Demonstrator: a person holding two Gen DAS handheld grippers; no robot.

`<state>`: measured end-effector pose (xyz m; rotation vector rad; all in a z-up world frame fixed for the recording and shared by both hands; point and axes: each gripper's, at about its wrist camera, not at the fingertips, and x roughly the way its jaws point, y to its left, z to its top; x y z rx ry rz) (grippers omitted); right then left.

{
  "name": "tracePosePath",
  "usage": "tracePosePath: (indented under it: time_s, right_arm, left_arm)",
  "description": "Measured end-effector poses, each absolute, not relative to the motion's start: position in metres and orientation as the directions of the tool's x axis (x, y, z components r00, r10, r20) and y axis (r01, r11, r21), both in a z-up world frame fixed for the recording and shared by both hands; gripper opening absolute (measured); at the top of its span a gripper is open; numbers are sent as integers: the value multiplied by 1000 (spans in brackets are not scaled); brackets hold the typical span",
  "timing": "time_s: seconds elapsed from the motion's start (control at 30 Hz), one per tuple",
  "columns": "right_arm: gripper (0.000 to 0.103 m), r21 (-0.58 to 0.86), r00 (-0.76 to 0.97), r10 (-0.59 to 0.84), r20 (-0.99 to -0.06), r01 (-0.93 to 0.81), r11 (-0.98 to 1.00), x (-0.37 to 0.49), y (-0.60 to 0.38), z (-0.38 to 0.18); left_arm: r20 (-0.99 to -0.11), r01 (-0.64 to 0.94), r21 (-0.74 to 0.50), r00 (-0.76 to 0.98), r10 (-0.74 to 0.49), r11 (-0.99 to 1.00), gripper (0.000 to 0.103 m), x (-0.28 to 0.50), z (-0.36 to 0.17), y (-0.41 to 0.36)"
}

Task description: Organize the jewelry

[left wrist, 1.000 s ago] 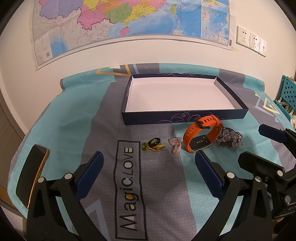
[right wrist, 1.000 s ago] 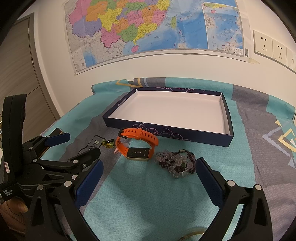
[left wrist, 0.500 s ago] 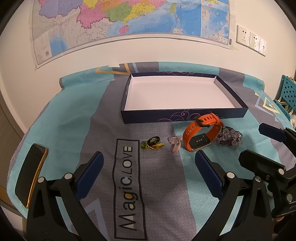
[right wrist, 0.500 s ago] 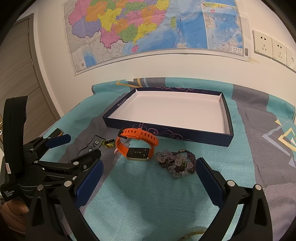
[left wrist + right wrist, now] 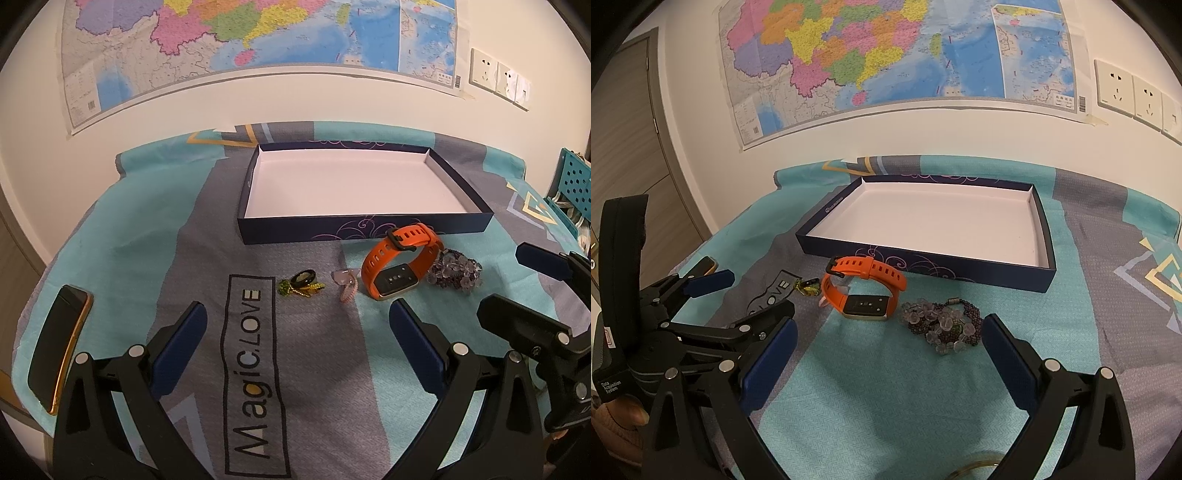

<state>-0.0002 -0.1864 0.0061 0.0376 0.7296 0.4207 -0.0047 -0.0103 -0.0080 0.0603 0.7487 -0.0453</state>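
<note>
Both tongs hang released: left tongs [image 5: 295, 343], right tongs [image 5: 888, 354]. The orange smartwatch [image 5: 864, 288] lies before the empty box [image 5: 925, 264]; pinch its strap crosswise, clear of the bead bracelet [image 5: 943, 325]

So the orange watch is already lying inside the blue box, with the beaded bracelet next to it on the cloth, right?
Not quite. The orange watch is not inside the blue box; it lies on the cloth in front of the box, whose white inside holds nothing. The right wrist view shows this. The beaded bracelet does lie next to it on the cloth.
</note>
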Motion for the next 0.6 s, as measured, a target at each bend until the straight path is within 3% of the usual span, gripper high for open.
tracePosePath:
  time_s: [0.6]
  right_arm:
    - [97, 175, 674, 337, -657, -299, 938, -6, -220, 5]
  left_arm:
    - [-703, 109, 3, 707, -75, 994, 97, 9, -14, -12]
